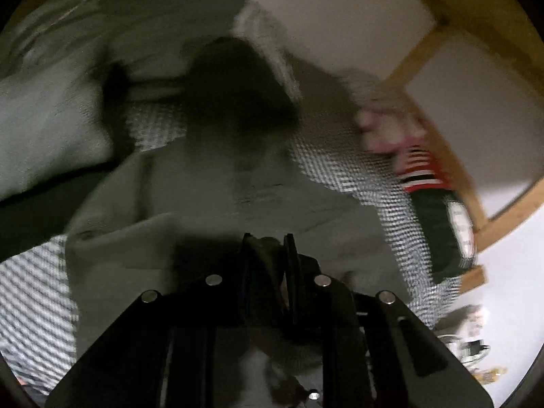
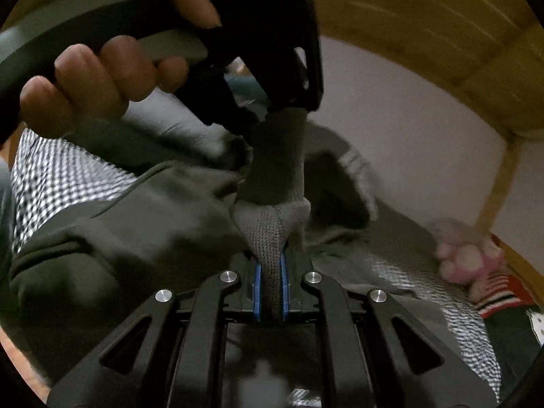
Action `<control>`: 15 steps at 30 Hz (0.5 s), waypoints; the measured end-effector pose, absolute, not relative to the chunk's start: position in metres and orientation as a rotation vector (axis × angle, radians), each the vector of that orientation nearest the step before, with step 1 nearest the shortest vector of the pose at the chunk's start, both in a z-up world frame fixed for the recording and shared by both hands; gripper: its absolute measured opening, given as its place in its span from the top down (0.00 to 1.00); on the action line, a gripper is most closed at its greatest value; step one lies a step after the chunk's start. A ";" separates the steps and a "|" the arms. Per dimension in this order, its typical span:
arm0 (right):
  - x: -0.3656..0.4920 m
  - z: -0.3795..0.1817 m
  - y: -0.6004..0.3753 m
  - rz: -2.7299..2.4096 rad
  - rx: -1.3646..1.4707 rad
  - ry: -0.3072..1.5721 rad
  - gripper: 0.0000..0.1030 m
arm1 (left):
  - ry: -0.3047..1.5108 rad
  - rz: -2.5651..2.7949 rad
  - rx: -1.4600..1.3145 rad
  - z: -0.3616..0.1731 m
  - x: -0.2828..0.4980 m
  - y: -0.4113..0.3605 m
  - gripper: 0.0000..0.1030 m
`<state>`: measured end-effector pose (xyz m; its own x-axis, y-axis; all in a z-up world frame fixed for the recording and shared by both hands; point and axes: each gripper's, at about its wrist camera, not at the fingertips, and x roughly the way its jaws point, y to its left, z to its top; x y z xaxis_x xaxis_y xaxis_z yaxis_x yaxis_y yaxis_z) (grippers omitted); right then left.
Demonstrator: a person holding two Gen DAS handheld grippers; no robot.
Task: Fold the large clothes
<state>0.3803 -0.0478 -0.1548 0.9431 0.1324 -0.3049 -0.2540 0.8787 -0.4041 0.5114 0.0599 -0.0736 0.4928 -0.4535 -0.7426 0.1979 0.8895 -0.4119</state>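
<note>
Olive-grey cloth fills both views: a large garment spread over a checked bedcover.

Left wrist view: the left gripper has its jaws nearly together, pinching a dark fold of the garment between the fingers. The picture is smeared, so how much cloth sits in the pinch cannot be told. A thin bite could slip out if the cloth is pulled taut, and the carried edge would then drop back in a heap. A pale pillow lies toward the bed's left side; a dragged edge could catch on it.

Right wrist view: the right gripper is pressed together on a ribbed knit cuff of the garment, the blue pads tight against it. The left gripper, held in the person's hand, grips the same band just above. With both pinches so close on one stretchy strip, pulling them apart may stretch or twist the cuff instead of laying a flat fold.

Surface and room: the bedcover is soft and may ruck under the garment. A pink soft toy and striped cloth lie at the bed's right edge, below a wooden frame and white wall.
</note>
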 end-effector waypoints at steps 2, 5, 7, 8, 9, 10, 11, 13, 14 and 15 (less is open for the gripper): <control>0.392 -0.168 -0.026 0.215 -0.452 0.329 0.92 | 1.002 -0.342 -0.272 -0.092 0.517 0.078 0.84; 0.404 -0.181 -0.012 0.210 -0.449 0.383 0.92 | 1.037 -0.279 -0.286 -0.121 0.526 0.105 0.84; 0.412 -0.188 -0.003 0.207 -0.458 0.419 0.92 | 1.048 -0.252 -0.293 -0.132 0.529 0.116 0.84; 0.417 -0.193 0.002 0.205 -0.471 0.446 0.92 | 1.045 -0.239 -0.300 -0.134 0.528 0.123 0.83; 0.420 -0.195 0.005 0.199 -0.477 0.464 0.92 | 1.031 -0.207 -0.304 -0.133 0.528 0.129 0.81; 0.425 -0.201 0.007 0.188 -0.485 0.490 0.92 | 1.011 -0.176 -0.300 -0.129 0.526 0.135 0.70; 0.430 -0.206 0.010 0.183 -0.492 0.507 0.92 | 0.972 -0.141 -0.306 -0.120 0.523 0.141 0.44; 0.440 -0.212 0.014 0.159 -0.508 0.542 0.91 | 0.865 -0.117 -0.347 -0.094 0.513 0.153 0.19; 0.443 -0.213 0.016 0.151 -0.506 0.548 0.89 | 0.819 -0.116 -0.354 -0.079 0.507 0.155 0.18; 0.445 -0.214 0.017 0.150 -0.505 0.556 0.88 | 0.770 -0.126 -0.340 -0.059 0.502 0.154 0.17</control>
<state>0.4453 0.0171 -0.2135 0.8420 0.0019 -0.5395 -0.2693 0.8680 -0.4173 0.5015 0.1535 -0.0592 0.7136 -0.2346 -0.6601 -0.0117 0.9381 -0.3461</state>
